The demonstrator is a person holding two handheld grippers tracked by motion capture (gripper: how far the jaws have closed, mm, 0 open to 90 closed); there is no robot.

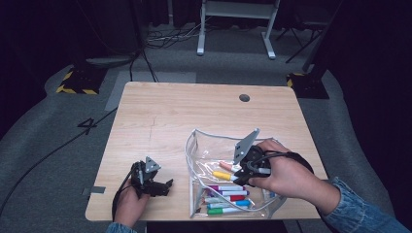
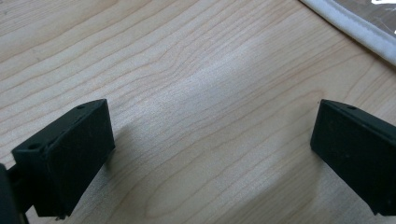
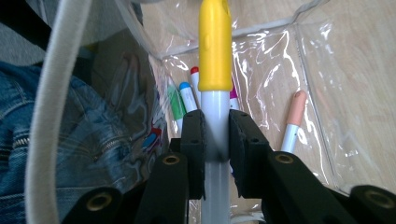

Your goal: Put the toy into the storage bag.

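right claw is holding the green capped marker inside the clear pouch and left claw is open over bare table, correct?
Not quite: the marker clamped in the right claw has a yellow cap, not green. The right gripper view shows the yellow-capped marker held between the jaws inside the clear pouch. The rest holds: the left claw is open over the bare table.

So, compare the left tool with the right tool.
The left tool is open over bare table, holding nothing; the right tool is shut on the yellow-capped marker. The left sits outside the clear pouch; the right reaches inside it. Both are black and hand-held.
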